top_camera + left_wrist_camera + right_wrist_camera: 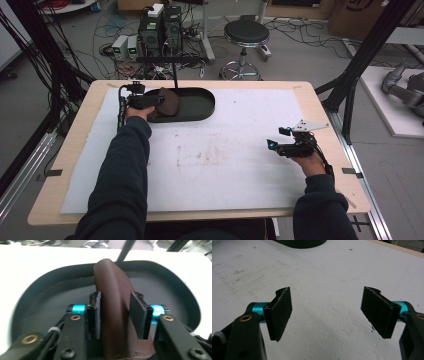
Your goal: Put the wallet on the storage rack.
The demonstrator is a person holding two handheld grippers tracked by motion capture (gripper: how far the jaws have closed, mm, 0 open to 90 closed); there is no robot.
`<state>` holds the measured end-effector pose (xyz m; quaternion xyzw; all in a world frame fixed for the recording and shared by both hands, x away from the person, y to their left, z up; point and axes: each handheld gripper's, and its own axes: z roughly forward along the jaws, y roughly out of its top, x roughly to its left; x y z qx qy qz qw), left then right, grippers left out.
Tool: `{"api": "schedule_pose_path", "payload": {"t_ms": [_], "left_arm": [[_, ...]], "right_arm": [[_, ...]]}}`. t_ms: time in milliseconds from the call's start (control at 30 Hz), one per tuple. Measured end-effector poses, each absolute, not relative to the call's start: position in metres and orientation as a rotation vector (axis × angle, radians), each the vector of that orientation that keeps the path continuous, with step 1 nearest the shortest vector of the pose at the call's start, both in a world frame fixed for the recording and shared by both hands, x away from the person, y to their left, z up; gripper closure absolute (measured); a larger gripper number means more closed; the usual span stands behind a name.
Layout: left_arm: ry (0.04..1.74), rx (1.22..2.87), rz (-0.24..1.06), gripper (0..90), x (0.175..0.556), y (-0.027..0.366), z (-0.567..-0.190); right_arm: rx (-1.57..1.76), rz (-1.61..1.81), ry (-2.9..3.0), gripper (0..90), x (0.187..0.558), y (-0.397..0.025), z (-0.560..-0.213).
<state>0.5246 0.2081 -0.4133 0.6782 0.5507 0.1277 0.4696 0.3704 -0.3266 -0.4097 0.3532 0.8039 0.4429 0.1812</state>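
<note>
We see the left gripper (115, 315) with its fingers clasping a smooth, curved brown leather piece (112, 297) over the matte black oval tray (37, 302); its lower end is cut off. The right gripper (328, 312), well apart from the tray, spreads its fingers wide.

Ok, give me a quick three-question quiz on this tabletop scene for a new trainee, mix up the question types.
1. True or false: the brown leather piece sits between the jaws of the left gripper.
2. Multiple choice: what lies under the right gripper? A) the black tray, B) the white mat, C) the bare wooden tabletop.
3. Short answer: over what is the left gripper holding the leather piece?

Key
1. True; the pads stand on either side of it, though the pictures do not settle how firmly they press.
2. B; its jaws stand wide apart above the white mat with nothing between them.
3. Over the black tray at the far left of the mat.
</note>
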Motion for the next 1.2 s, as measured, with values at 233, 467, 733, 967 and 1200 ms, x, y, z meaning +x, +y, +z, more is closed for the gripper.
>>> {"api": "schedule_pose_path", "payload": {"t_ms": [233, 467, 733, 967, 1200], "left_arm": [[1.286, 1.597, 0.234, 68.1, 0.529, 0.189, -0.42], [1.301, 1.616, 0.319, 65.4, 0.528, 0.192, -0.415], [1.313, 1.623, 0.427, 48.5, 0.521, 0.201, -0.402], [1.281, 1.573, 0.427, 29.2, 0.487, 0.21, -0.384], [1.128, 1.517, 0.507, 21.2, 0.441, 0.222, -0.375]], "right_arm": [[1.003, 1.256, 2.268, 25.4, 0.371, -0.328, -0.41], [1.002, 1.261, 2.266, 25.6, 0.37, -0.328, -0.41], [0.999, 1.256, 2.27, 25.7, 0.37, -0.327, -0.411], [1.001, 1.251, 2.274, 25.6, 0.371, -0.328, -0.411], [1.009, 1.206, 2.267, 21.9, 0.371, -0.324, -0.413]]}}
